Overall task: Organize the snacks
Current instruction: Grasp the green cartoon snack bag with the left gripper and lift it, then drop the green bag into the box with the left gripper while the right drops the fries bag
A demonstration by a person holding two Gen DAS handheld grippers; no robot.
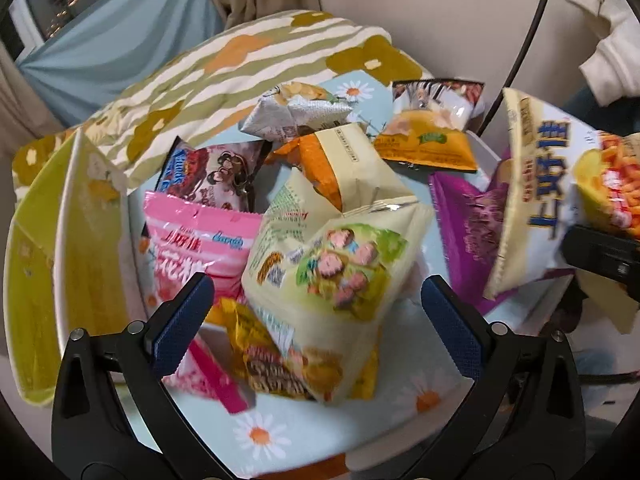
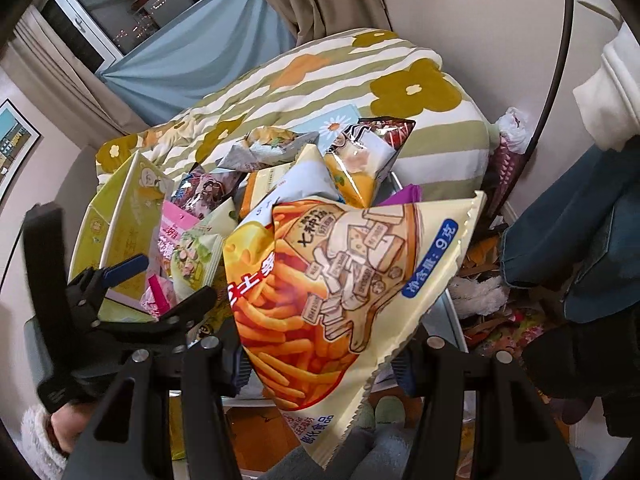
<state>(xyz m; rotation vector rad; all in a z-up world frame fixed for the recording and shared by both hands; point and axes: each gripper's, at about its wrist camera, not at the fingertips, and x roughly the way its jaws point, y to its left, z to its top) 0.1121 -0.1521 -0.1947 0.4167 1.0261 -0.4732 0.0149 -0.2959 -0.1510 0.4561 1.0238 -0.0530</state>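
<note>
Between the right claw (image 2: 320, 364) fingers: cheese-stick bag (image 2: 344, 280).

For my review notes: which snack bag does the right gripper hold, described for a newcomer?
In front of the striped floral pillow, the right gripper pinches the cheese-stick bag. Unlike the others, it is raised above the pile, cream with orange sticks.
</note>
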